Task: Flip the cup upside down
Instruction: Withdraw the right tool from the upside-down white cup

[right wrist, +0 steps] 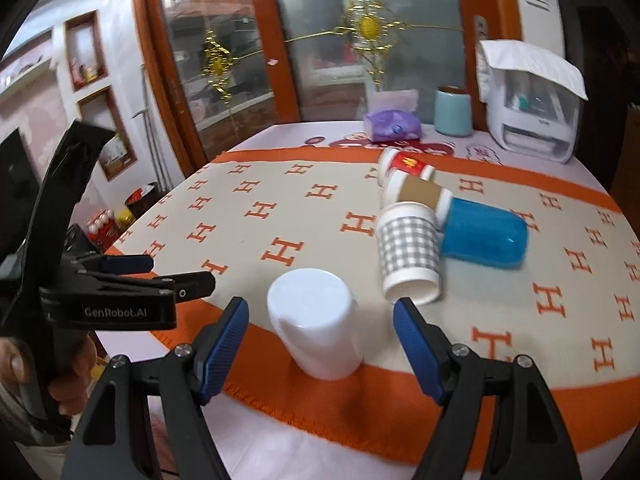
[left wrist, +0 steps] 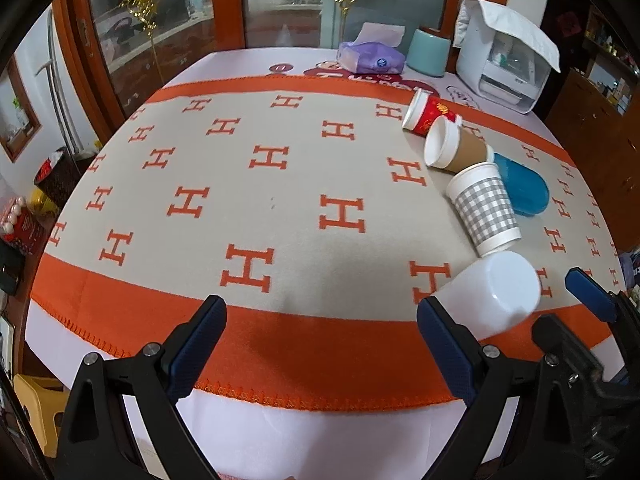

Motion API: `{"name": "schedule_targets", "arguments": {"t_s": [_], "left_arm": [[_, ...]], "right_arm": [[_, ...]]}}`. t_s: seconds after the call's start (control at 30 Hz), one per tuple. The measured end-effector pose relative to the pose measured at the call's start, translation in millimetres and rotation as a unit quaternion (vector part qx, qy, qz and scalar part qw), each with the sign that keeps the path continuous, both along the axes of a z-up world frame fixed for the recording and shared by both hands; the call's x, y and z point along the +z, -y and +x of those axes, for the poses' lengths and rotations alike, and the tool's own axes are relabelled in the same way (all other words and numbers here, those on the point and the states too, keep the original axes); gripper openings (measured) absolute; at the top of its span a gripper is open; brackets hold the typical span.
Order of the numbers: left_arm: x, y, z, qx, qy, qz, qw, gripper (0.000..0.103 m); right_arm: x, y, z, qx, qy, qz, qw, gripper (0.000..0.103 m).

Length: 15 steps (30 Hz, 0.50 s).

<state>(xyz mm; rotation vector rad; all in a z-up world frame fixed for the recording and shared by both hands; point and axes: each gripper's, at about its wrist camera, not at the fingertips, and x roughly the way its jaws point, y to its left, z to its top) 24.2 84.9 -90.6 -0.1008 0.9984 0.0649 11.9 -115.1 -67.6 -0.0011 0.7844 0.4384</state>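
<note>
White cup (right wrist: 316, 324) stands upside down at lower centre of right wrist view, on the blanket's (right wrist: 280, 216) orange border, so flip looks done. Right gripper (right wrist: 322, 346) open w/ jaws clear either side; left gripper (left wrist: 320, 344) open, empty.

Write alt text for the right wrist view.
A white cup stands upside down on the orange-bordered H-patterned cloth between the open right tongs. Beyond lie a checked cup, a blue cup and two more.
</note>
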Motion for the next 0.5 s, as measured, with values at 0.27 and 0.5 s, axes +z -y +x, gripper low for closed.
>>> {"name": "schedule_targets", "arguments": {"t_s": [0.27, 0.5], "left_arm": [[25.6, 23.1, -10.6, -0.029, 0.025, 0.007, 0.9992, 0.095], [51.1, 41.1, -16.4, -0.041, 0.045, 0.017, 0.9980, 0.095]], "right_arm": [[21.6, 18.8, -3.8, -0.048, -0.043, 0.000, 0.998, 0.075], [41.9, 33.2, -4.2, -0.099, -0.066, 0.005, 0.993, 0.075]]}}
